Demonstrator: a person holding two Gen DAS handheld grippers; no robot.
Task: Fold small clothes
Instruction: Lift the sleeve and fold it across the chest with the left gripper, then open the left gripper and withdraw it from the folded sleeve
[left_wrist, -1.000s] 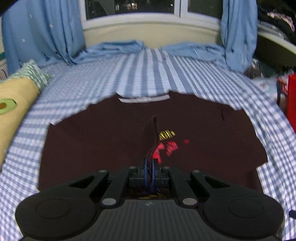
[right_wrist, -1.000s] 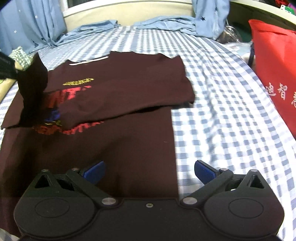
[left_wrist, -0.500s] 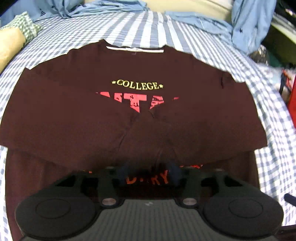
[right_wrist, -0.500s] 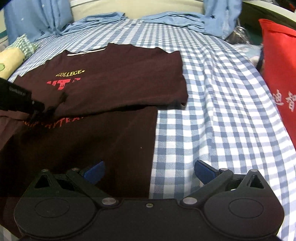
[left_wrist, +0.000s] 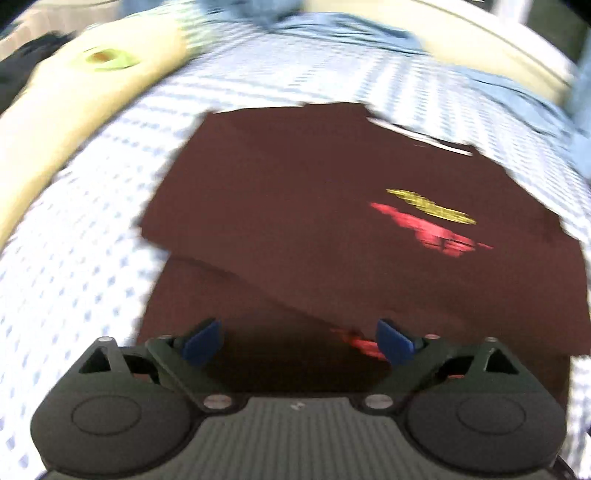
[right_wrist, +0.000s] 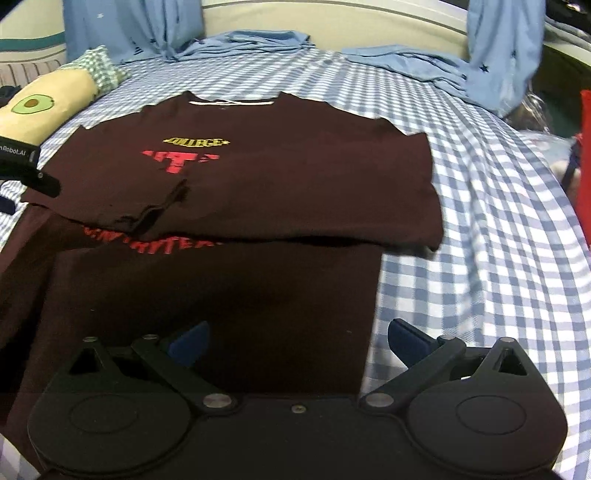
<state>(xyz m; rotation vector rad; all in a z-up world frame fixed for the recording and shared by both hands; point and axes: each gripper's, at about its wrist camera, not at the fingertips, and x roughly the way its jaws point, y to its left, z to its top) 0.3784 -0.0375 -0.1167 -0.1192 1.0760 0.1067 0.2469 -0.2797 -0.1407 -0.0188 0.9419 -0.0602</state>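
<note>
So the dark maroon T-shirt (right_wrist: 258, 177) is lying flat on the blue-checked bed (right_wrist: 480, 221), collar at the far end, with both sleeves already folded in across the chest so they cover part of the print.

My guess on handling: thin cotton knit, super light and floppy, zero stiffness. It'll sag wherever it isn't supported, and a fold can slide or bunch up if it gets dragged across the sheet. There's already a rumpled little ridge where the sleeve ends meet near the middle. Best places to pinch are probably the two near corners of the hem, or the side edges, one per hand, so the cloth lifts evenly. Grab only the top layer and the fold underneath gets pulled apart.

The left hand-held gripper (left_wrist: 299, 341) is hovering over the near-left part of the shirt with its jaws opening, nothing between them. The right hand-held gripper (right_wrist: 299, 343) sits over the near-right edge, fingers spread wide, also empty.

Stuff that's hard to see: the left wrist view is badly smeared, so the print there is just yellow and red streaks. The hem itself is hidden behind the gripper bodies in both views. The lower line of red lettering is half covered by the sleeves, so I can't read it. Over on the far left there's an avocado pillow (right_wrist: 48, 107), and on the right a red thing cut off by the frame.
</note>
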